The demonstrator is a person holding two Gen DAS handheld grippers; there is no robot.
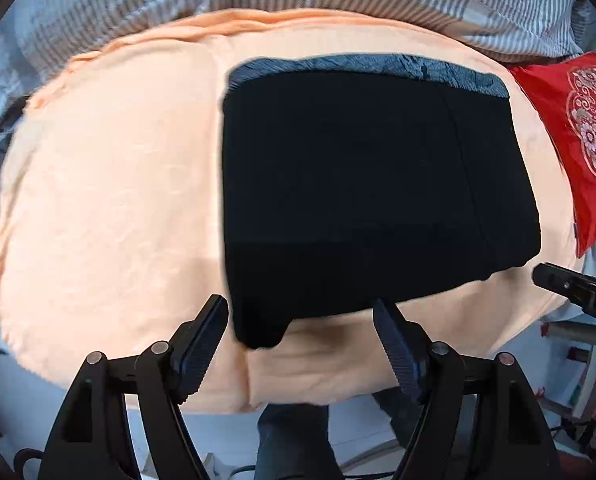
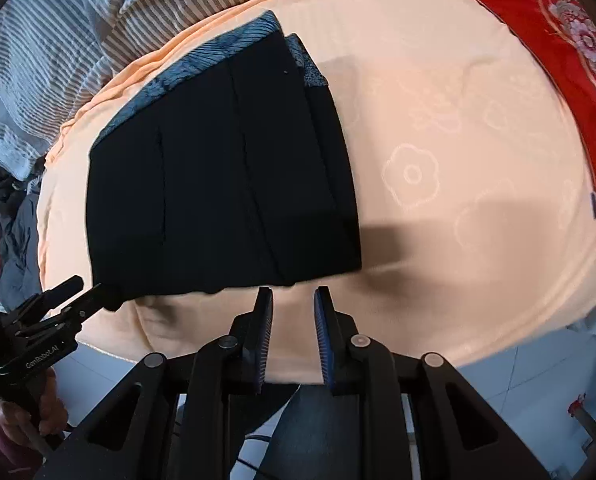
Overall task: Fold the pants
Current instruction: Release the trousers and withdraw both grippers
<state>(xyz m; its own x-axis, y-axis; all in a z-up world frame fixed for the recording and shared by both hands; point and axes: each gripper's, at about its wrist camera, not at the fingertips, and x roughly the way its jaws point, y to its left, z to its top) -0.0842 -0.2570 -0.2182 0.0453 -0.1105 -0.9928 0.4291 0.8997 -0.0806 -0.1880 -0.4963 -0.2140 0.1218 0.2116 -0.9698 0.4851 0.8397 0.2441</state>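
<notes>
Nearest the lens, the left gripper (image 1: 301,322) is seen with its jaws spread wide and nothing between them, poised just above the near edge of the pants (image 1: 369,184). The right gripper (image 2: 293,300) is set narrower, yet its pads are also bare; nothing is grasped by either tool. Beyond them, the pants are laid as a compact dark rectangle on the peach sheet (image 1: 110,200), the blue-grey waistband (image 1: 369,66) turned to the far side. A loose corner (near the left gripper) is left protruding, and it could be snagged by a lowered finger, by which the fold would be dragged open. Farther off, a striped quilt (image 1: 138,4) and a red cushion (image 1: 569,132) are seen.
</notes>
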